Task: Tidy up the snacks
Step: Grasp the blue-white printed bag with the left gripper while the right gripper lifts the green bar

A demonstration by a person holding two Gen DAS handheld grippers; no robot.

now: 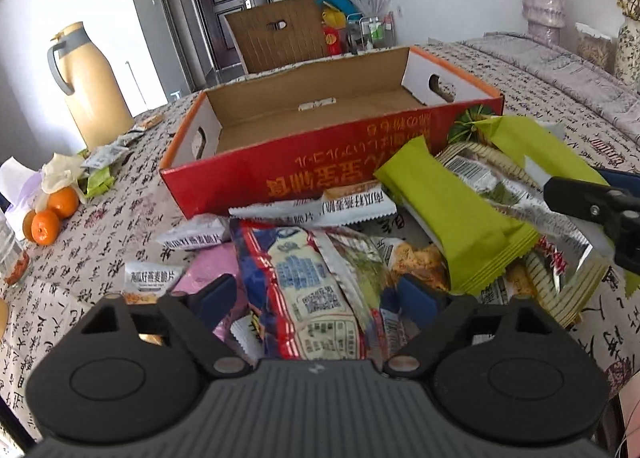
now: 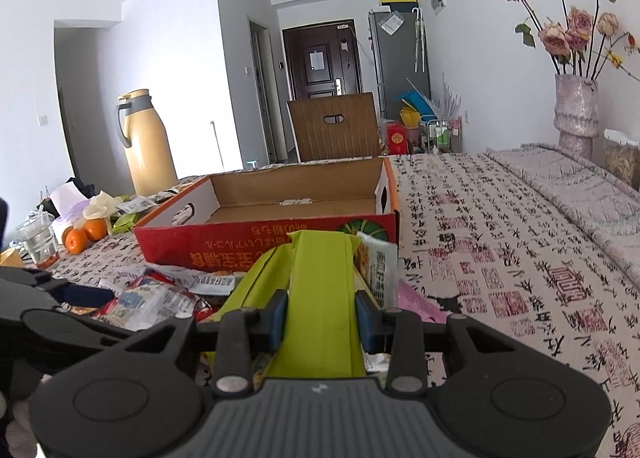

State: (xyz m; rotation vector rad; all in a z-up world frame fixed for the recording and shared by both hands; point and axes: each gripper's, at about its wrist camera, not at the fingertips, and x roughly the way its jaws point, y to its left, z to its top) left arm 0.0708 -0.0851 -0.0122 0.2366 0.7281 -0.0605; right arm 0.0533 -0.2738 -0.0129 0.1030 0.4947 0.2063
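Thermos, 2 oranges, vase

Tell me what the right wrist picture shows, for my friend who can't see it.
The right gripper is shut on a green packet, pointing toward an empty red box on a table. More snacks lie in a pile to the left, near oranges and a yellow jug.

Small white packets carried black Chinese print, "南瓜籽燕麦脆片". The red box bore upside-down yellow Chinese lettering, not legible. The tablecloth showed black calligraphy and red seal stamps.
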